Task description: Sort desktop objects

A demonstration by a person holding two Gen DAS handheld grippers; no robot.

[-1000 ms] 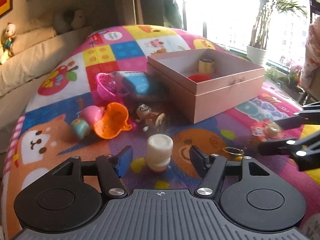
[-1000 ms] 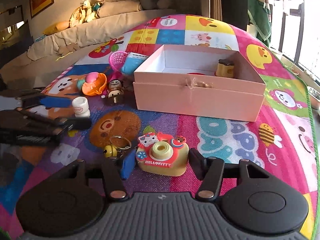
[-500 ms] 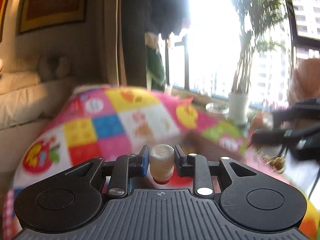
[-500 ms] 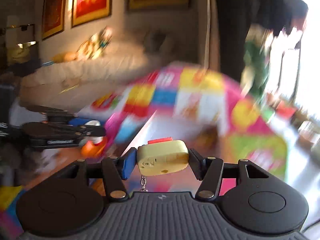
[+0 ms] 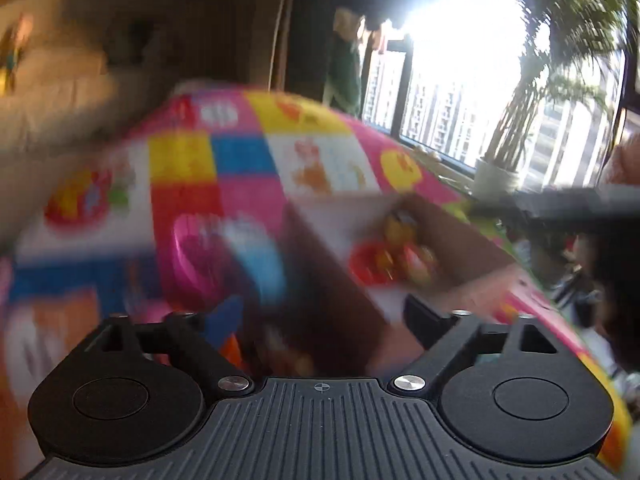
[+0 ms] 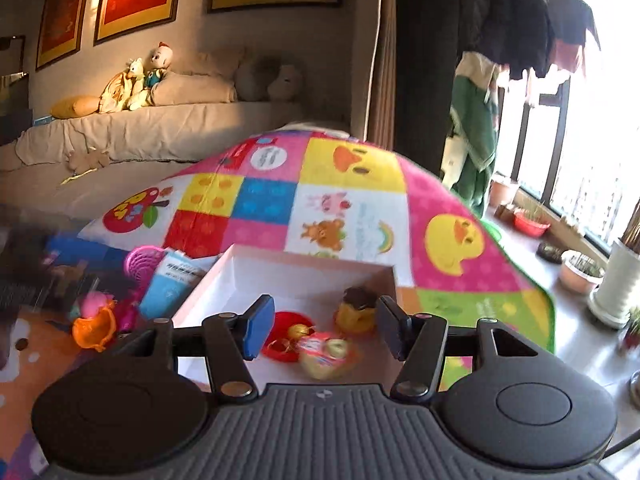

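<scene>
Mat [image 6: 352, 168], patchwork of bright animal squares, is covering the whole work surface; in the left view it is smearing with motion blur.

Box [image 6: 240, 264], pink card with pale inside, is sitting open on the mat. The right tongs are hanging over its near edge; in the left view the box [image 5: 332, 216] is showing only as a blurred pale floor with dark walls.

Right gripper [image 6: 324, 326]: jaws are standing wide, nothing between them, blue pad on the left finger showing clean.

Left gripper [image 5: 316, 320]: jaws are also standing wide, nothing gripped as far as the blur allows.

Tube [image 6: 172, 284], blue and white, is lying just beside the box's left wall, next to a pink basket [image 6: 144, 262].

Toy camera [image 6: 324, 354], yellow with red trim, is lying blurred on the box floor, beside a red disc [image 6: 286, 326].

Pudding toy [image 6: 356, 308], yellow with a dark top, is sitting farther back in the box.

Orange scoop [image 6: 94, 326] and pink ball [image 6: 94, 302] are lying on the mat, left of the box.
</scene>
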